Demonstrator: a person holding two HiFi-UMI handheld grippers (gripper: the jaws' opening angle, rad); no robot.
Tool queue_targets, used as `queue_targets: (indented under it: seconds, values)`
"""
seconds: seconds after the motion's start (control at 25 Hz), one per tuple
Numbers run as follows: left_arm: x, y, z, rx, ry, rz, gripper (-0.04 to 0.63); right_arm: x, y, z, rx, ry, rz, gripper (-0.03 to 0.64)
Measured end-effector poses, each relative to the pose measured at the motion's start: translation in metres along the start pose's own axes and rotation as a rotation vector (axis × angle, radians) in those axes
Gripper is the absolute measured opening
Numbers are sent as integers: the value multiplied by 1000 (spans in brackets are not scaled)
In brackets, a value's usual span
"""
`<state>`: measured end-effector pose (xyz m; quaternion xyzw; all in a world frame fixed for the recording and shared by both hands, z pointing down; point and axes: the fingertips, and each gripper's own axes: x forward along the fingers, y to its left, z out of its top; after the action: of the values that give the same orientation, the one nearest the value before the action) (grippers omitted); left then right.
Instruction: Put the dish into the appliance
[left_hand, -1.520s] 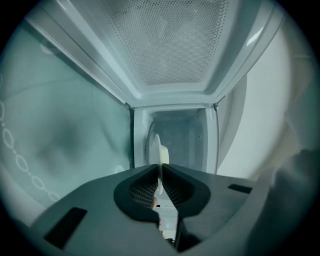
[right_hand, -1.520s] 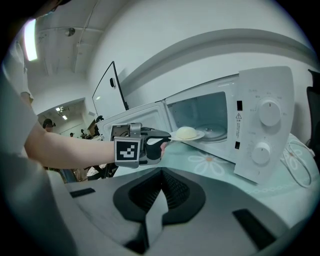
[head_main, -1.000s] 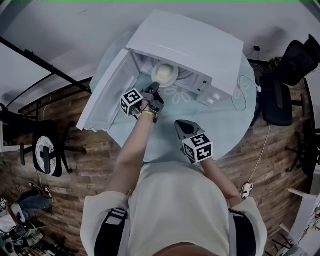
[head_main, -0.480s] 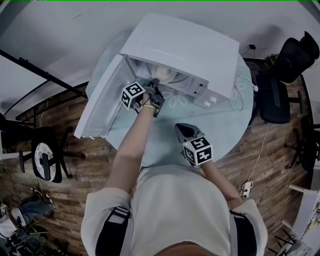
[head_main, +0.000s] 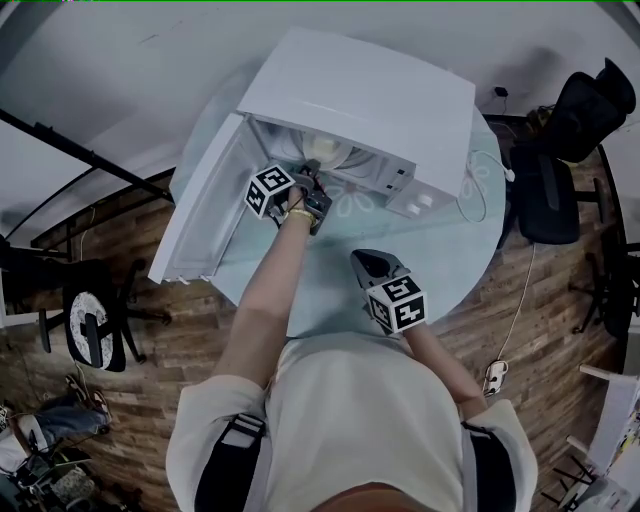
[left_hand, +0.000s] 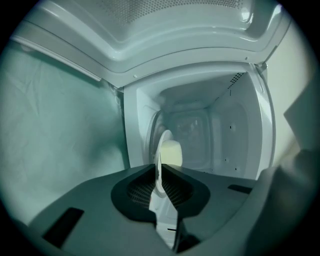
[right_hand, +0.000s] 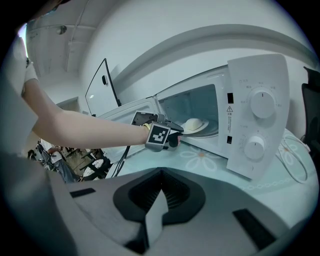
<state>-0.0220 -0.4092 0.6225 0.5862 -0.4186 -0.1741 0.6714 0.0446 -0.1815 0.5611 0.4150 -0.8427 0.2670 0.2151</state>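
A white microwave (head_main: 360, 95) stands on the round table with its door (head_main: 200, 210) swung open to the left. My left gripper (head_main: 310, 170) is shut on the rim of a white dish (head_main: 330, 153) with a pale mound on it, and holds it inside the cavity. In the left gripper view the dish (left_hand: 170, 152) is seen edge-on between the jaws, with the cavity's back wall (left_hand: 200, 135) behind it. The right gripper view shows the dish (right_hand: 196, 125) over the cavity floor and the left gripper (right_hand: 176, 132) at the opening. My right gripper (head_main: 362, 257) hangs over the table in front, shut and empty (right_hand: 159, 175).
The table (head_main: 450, 250) has a pale green cloth with flower prints. The microwave's control panel with two knobs (right_hand: 262, 102) is on the right. A white cable (head_main: 480, 190) lies on the table's right side. Black office chairs (head_main: 560, 170) stand to the right on the wooden floor.
The left gripper has carried the dish from the opening deeper into the microwave, mostly in the first half second. The right gripper has stayed in place.
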Motion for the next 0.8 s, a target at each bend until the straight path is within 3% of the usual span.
queue_targets:
  seconds: [0.12,0.24,0.6,0.8]
  values:
    - [1,-1,-3,18,14,-6,36,0,0,0,0,2,-1,6]
    - [-1,-4,-5,45,27,-12,98,0,1,0,-2,0,0,6]
    - [-20,-12,-8,85,28,-17,101,-2,5,2,-18,-14,4,6]
    - [-42,-15,-22,175,21,-7,77,-6,0,5,-18,-33,-9,6]
